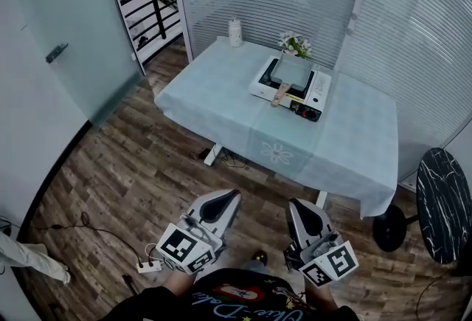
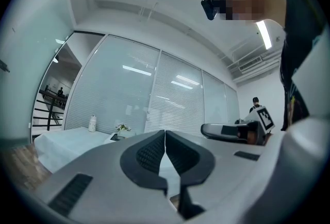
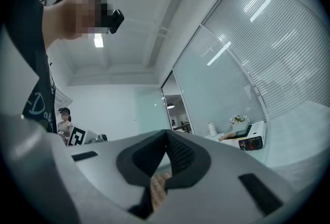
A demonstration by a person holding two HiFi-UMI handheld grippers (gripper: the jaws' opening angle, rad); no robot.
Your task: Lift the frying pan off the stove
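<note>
The left hand-held gripper [image 1: 231, 196] has its two dark jaws pressed together with nothing between them, and its own view shows the pads meeting in a thin seam. The right hand-held gripper [image 1: 296, 204] is closed the same way and empty, its pads touching at the tips. Both are held low in front of the person, over the wooden floor [image 1: 110, 179], well short of the stove [image 1: 317, 90] and pointing roughly toward it. The stove is a white portable burner with a dark control panel on its near side, and it sits on a surface [image 1: 346, 146] covered with a pale cloth. The frying pan [image 1: 293, 71], grey and square, rests on top of the stove, with its light wooden handle [image 1: 279, 96] reaching out over the stove's near edge toward the person. Just behind the stove stands a small bunch of white flowers [image 1: 295, 43]. Further behind and to the left of the stove, at the far corner of the surface, is a white bottle-like container [image 1: 235, 32]. Well to the right of the stove and nearer the person stands a round black marbled side table [image 1: 442, 201]. On the floor, well to the near left of the stove, lies a white power strip [image 1: 147, 266].
</note>
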